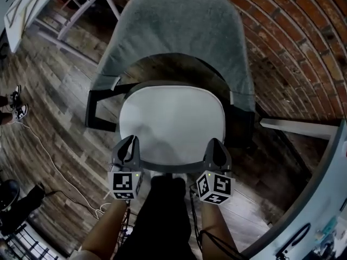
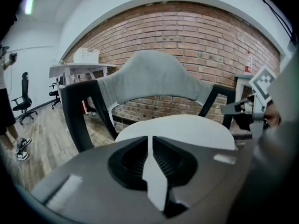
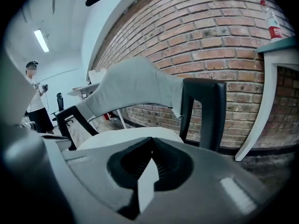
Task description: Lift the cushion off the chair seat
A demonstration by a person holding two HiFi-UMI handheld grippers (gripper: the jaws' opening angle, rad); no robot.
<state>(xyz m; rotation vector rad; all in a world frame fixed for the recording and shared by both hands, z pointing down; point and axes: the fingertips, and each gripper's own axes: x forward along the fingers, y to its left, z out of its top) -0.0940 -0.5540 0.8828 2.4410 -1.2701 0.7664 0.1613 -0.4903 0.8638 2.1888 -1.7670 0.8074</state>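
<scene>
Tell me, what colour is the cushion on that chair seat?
The cushion is plain white, clearest in the head view.

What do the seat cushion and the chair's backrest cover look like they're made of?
Cushion: white, smooth, softly dimpled. It looks like leatherette or a tight-woven cover over padding; can't tell which. Backrest cover: grey matte fabric, probably felt-like, with a fuzzy texture, draped over the black frame.

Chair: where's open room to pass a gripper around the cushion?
Open: gap between cushion and backrest; wood floor left of the chair. Crowded: front edge, where left gripper and right gripper sit; right side, hemmed by table leg and brick wall.
</scene>
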